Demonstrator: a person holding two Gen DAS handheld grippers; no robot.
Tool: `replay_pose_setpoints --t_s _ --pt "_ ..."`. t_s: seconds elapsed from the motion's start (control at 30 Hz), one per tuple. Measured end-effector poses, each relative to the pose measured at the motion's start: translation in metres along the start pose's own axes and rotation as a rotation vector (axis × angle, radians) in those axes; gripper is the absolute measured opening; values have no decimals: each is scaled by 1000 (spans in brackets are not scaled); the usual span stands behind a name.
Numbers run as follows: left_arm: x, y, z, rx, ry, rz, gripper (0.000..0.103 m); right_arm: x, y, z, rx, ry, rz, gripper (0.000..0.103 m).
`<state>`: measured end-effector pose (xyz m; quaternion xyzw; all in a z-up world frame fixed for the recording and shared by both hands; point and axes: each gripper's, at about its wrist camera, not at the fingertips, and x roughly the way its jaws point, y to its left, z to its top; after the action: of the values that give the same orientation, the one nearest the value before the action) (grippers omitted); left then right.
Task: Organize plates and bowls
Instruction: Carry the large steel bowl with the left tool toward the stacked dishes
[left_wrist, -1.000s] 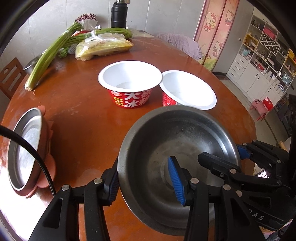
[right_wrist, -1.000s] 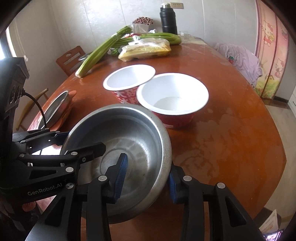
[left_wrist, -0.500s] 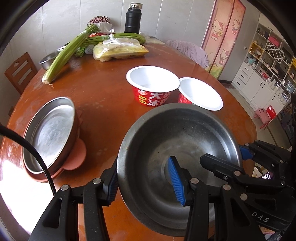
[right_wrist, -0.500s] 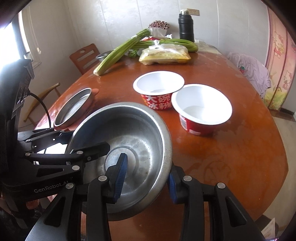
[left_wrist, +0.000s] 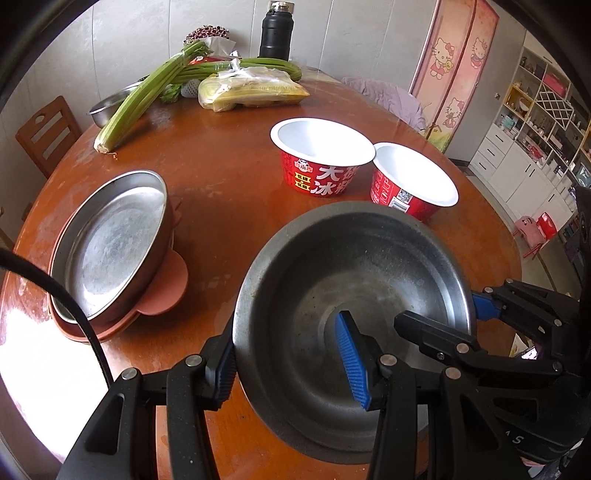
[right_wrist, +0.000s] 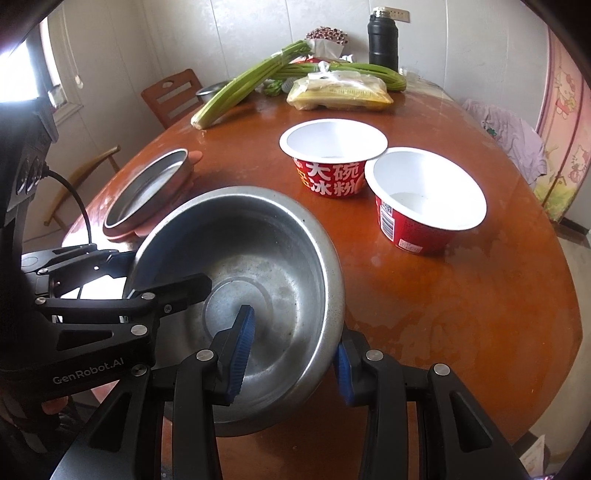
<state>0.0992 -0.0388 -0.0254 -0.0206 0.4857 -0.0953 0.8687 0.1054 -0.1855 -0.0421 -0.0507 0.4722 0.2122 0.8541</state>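
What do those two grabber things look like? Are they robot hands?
Both are black metal clamps with silver bolts and ridged blue pads. The left gripper trails a black cable and carries white GenRobot.AI lettering. The right gripper looks the same.

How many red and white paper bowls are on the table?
2. One paper bowl stands mid-table; the other paper bowl sits beside it, nearer the table's edge, rims about touching.

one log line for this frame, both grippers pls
left gripper: shut on steel bowl rim | right gripper: shut on opposite rim | bowl: above table | steel plate: on pink dish
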Motion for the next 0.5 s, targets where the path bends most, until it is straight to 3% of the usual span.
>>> replay_pose_setpoints --t_s 0.5 --pt "10 -5 -3 19 24 24 49 10 -4 0 5 26 -6 42"
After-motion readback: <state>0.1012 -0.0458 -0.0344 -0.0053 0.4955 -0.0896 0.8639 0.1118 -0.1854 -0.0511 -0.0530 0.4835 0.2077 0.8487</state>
